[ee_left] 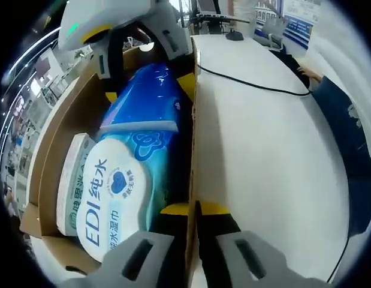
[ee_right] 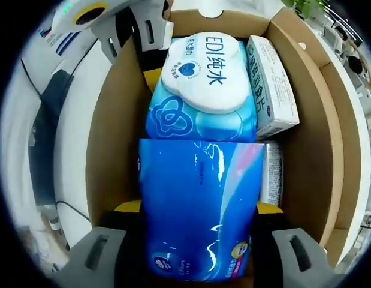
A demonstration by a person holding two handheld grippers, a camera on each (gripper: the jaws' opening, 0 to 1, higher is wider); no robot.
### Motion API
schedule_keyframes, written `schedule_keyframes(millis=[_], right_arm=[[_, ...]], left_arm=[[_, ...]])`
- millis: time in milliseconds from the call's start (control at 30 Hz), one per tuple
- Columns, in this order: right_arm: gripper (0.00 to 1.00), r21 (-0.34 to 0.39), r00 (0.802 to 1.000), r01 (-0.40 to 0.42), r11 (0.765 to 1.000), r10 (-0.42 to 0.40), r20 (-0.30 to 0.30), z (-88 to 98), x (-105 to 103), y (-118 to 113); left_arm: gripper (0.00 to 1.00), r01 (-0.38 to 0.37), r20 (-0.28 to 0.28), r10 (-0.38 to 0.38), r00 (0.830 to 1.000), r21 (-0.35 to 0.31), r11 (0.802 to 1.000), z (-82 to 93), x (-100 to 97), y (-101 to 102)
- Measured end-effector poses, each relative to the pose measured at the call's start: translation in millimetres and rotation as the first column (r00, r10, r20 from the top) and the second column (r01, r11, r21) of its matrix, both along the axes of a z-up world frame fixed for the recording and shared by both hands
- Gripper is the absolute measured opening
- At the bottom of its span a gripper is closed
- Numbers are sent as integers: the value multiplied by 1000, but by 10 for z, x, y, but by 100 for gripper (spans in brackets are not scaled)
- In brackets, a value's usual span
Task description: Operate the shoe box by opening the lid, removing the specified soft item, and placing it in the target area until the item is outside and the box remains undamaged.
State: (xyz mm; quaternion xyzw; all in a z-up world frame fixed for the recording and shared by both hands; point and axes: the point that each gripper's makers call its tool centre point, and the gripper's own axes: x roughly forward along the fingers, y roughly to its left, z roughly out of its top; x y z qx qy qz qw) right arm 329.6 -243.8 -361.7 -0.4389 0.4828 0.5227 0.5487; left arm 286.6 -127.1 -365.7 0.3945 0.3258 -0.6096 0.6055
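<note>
The open brown cardboard shoe box (ee_right: 113, 144) is seen centre frame in the right gripper view, its blue glossy plastic wet-wipe pack (ee_right: 197, 204) clamped between the right gripper (ee_right: 197, 240) jaws. The box wall (ee_left: 192, 180) is pinched by the left gripper (ee_left: 194, 240) at lower centre of the left gripper view. A white carton (ee_right: 270, 84) lies inside, upper right.

We are counting one open cardboard shoe box (ee_right: 116, 138) on the white table (ee_left: 263, 156), and it is holding one blue wet-wipes pack (ee_right: 200, 210), one small white carton (ee_right: 270, 84) along its edge, and one silvery packet (ee_right: 271, 174). One black cable (ee_left: 251, 84) is lying across the table.
</note>
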Motion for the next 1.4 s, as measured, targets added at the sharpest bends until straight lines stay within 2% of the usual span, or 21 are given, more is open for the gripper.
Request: schedule_keyframes(millis=[267, 500, 800, 1400], right_arm=[[70, -55, 1000, 0, 998, -1, -14, -53, 2, -13], [71, -34, 1000, 4, 999, -5, -11, -62, 6, -17], [71, -120, 1000, 4, 993, -5, -13, -72, 1, -33], [68, -117, 1000, 0, 993, 0, -2, -19, -1, -46]], left_arm=[[1, 2, 0, -2, 1000, 8, 1000, -1, 3, 0], [1, 4, 3, -4, 1000, 22, 1000, -5, -2, -2], [1, -6, -3, 6, 1000, 28, 1000, -2, -13, 1], [1, -6, 2, 6, 1000, 8, 1000, 8, -13, 4]])
